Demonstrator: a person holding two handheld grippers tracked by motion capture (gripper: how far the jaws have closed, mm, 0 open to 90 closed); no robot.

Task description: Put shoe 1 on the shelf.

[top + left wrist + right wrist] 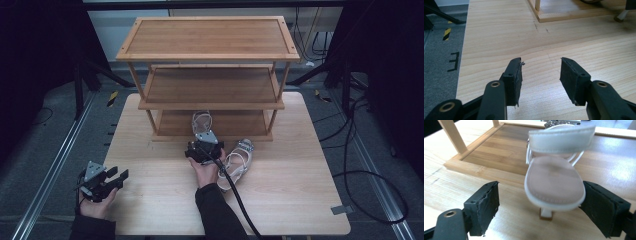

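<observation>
A white strappy heeled sandal point(201, 121) stands with its toe on the bottom board of a three-tier wooden shoe rack point(210, 37) and its heel toward me. In the right gripper view the sandal's heel end point(554, 180) lies between the jaws of my right gripper point(540, 195); the left pad point(486, 205) stands clear of it and the right pad is at its edge. That gripper point(202, 136) is open. A second matching sandal point(239, 159) lies on the table just right of that hand. My left gripper point(119, 176) rests at the table's near left, open and empty point(541, 72).
The rack stands at the back of the light wooden table point(150, 200), and its upper shelves are bare. The rack's front corner post and base point(541, 15) lie ahead of the left gripper. A black cable point(240, 200) trails from the right gripper toward me. Grey floor with cables surrounds the table.
</observation>
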